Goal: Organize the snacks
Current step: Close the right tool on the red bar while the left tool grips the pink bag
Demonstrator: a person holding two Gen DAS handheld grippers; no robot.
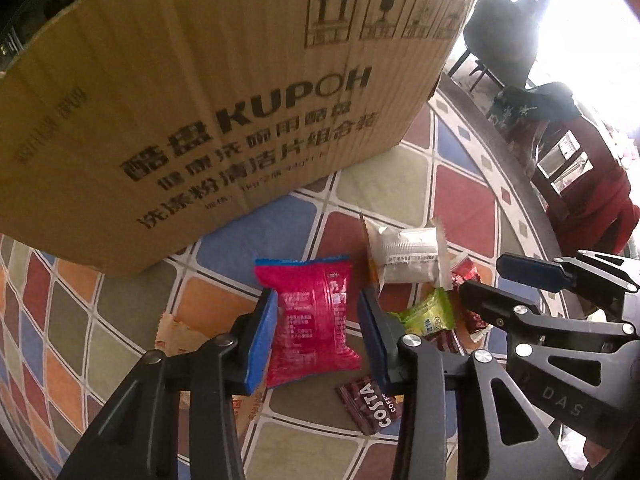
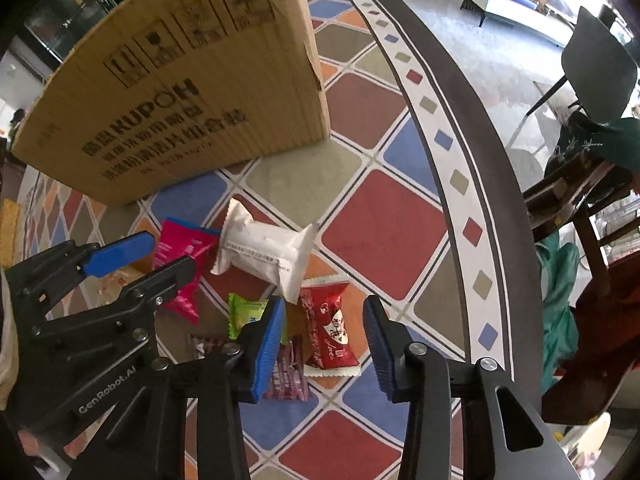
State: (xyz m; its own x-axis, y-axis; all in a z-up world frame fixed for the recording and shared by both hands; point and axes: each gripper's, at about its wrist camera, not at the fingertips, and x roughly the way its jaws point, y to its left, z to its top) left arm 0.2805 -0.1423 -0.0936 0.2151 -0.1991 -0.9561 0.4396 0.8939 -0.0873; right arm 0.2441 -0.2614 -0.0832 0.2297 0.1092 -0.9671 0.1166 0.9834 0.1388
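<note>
A: Left gripper (image 1: 316,320) status?

B: Jaws spread, straddling the crinkly magenta foil snack packet (image 1: 314,312) with white print on its back. Blue pads sit on either side of it; can't tell if they touch. Packet lies flat on the multicoloured diamond-pattern tablecloth (image 1: 460,196).

A: Right gripper (image 2: 324,344)?

B: Also spread wide, above the glossy red candy wrapper (image 2: 330,328) with white serrated ends and a white heart-style logo. Wrapper sits between the fingers, not clamped.

A: What else is in the pile?

B: White pillow-shaped snack pack (image 2: 264,252) with a printed label, just beyond the red one, overlapping the magenta packet's edge. Small lime-green sachet (image 1: 430,314) between the two grippers. Dark maroon Costa coffee sachet (image 1: 366,404) near the left gripper's right finger. Pink-striped flat sachet (image 2: 288,376) under the right gripper's left finger.

A: The box?

B: Large brown corrugated cardboard box (image 1: 224,92), black KUPOH print and handling symbols, standing on the cloth behind the snacks.
</note>
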